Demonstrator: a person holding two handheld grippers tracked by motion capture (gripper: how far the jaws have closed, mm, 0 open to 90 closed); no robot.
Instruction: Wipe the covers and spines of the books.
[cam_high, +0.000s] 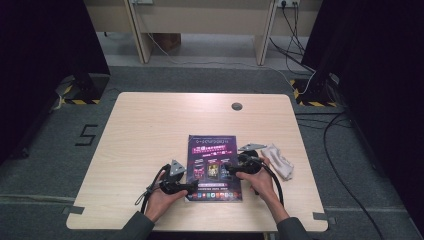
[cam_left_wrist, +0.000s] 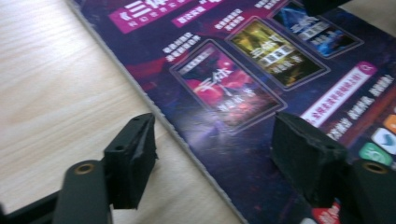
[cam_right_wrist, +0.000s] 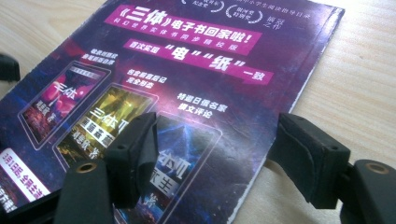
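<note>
Purple booklet (cam_high: 213, 167) flat, long axis running away from person, both grippers' jaws wide open, empty.

Glossy paper booklet (cam_right_wrist: 187, 93) lies on a matt, light wood-grain table (cam_high: 150, 130).

from my left gripper (cam_left_wrist: 212, 151) i look along its two black jaws, which stand wide apart with nothing between them. the left jaw sits over bare wooden table (cam_left_wrist: 56, 88); the right jaw is over a dark purple magazine (cam_left_wrist: 261, 93) lying flat on that table. the magazine's edge runs diagonally from upper left to lower right, passing between the jaws. on its cover i see three framed pictures in a row: a red one nearest, a yellow one in the middle, a blue one farthest. pink banners with white lettering sit above and beside them. a dark shape cuts into the top edge; i can't tell what it is.
</note>
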